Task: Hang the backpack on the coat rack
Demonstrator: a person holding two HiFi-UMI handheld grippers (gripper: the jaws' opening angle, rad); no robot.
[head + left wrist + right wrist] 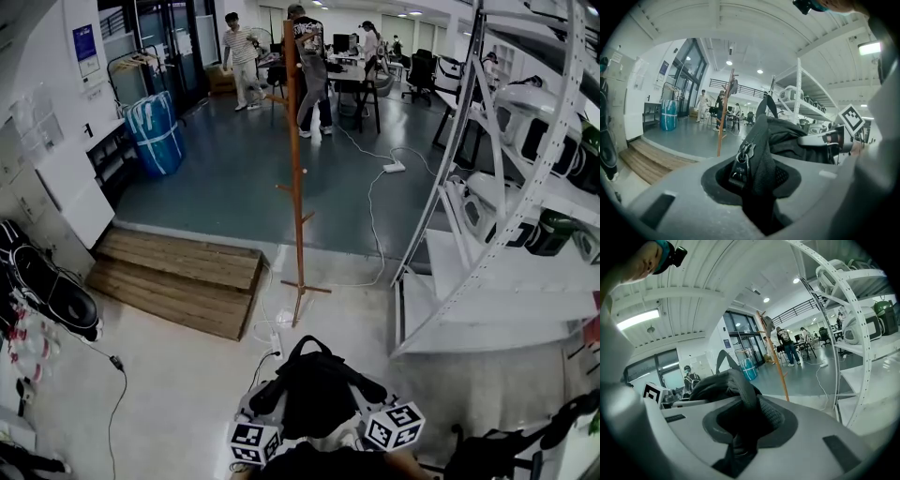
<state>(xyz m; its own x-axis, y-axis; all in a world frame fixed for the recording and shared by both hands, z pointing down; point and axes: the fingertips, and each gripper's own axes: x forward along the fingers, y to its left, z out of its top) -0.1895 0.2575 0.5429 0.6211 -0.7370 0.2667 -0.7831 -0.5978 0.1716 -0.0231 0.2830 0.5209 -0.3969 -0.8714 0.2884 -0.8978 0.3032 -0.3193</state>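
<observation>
Nearest the camera, at the bottom edge of the head view, the black backpack (pixel 317 389) is held off the floor (pixel 187 375) between the two tools. The left hand-held gripper (pixel 752 180) is clamped partway closed on a fold of the backpack's fabric, with a zipper pull (pixel 739 164) lying just beside the pinched fold. The right hand-held gripper (pixel 745 423) is likewise closed partway on a padded, rounded part of the same backpack, which fills the space between its jaws. The backpack's top loop is seen upright above the bundle.

Ahead of the backpack, on the pale floor, a white cable (pixel 267 323) is laid beside the foot of the coat rack (pixel 296 187). The wooden coat rack is seen upright, well apart from the backpack, with its base near the edge where the pale floor meets the blue-grey floor. A low wooden platform (pixel 178 277) lies along that edge to its left, and metal shelving (pixel 506 187) stands to its right.

Farther back, a blue wrapped drum (pixel 155 131) is placed by the left wall, and several people (pixel 242 56) are visible at the far end of the room.
</observation>
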